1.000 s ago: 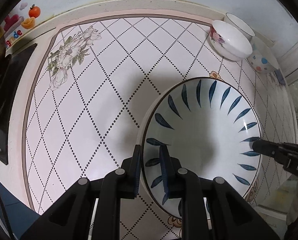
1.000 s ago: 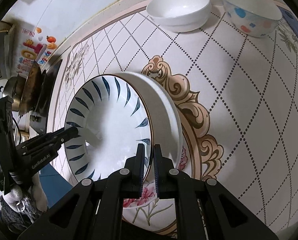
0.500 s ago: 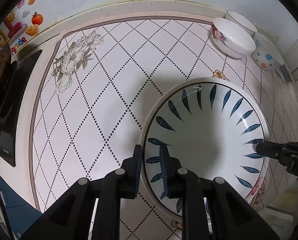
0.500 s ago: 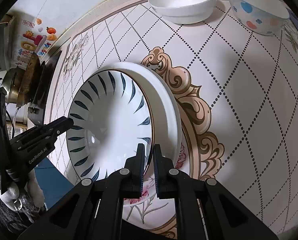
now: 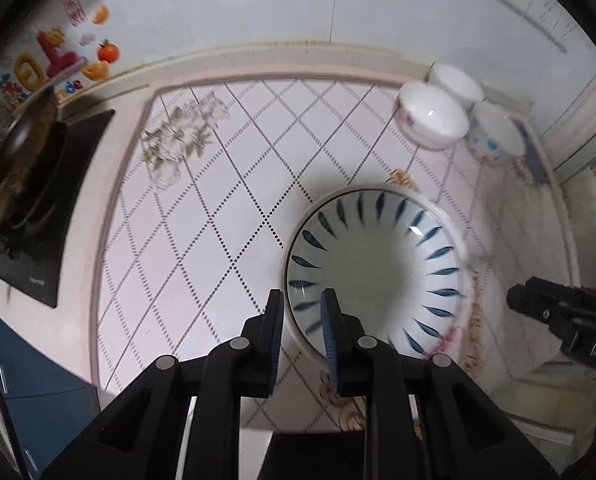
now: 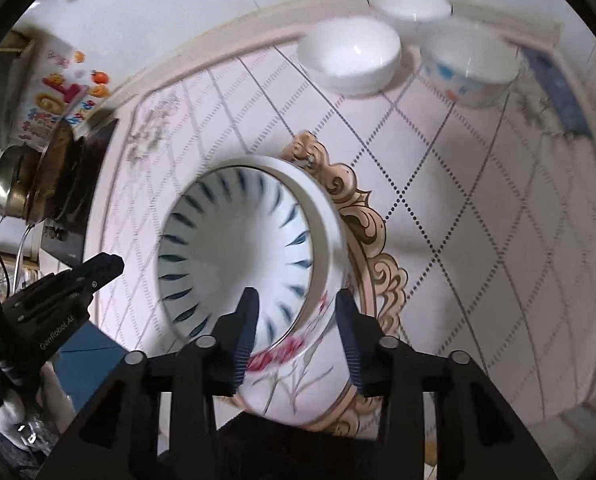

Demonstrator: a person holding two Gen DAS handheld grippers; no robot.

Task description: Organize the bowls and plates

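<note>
A white bowl with blue leaf marks [image 5: 377,276] sits on a larger white bowl or plate with red flowers [image 6: 298,376] on the tiled counter. My left gripper [image 5: 302,312] has its fingers still straddling the blue-leaf bowl's near rim, slightly parted. My right gripper [image 6: 296,320] is open, its fingers spread either side of the bowl's rim [image 6: 321,240]. The right gripper also shows in the left wrist view [image 5: 557,312], off the bowl's edge.
Three small bowls stand at the counter's back right: a white flowered one [image 5: 431,120], a plain white one [image 5: 455,84] and a dotted one [image 5: 495,138]. A black cooktop with a pan [image 5: 30,184] is on the left. The wall runs behind.
Both grippers have pulled back and up from the blue-leaf bowl. The right gripper opened and let go of its rim. The left gripper's fingers have parted a little.
</note>
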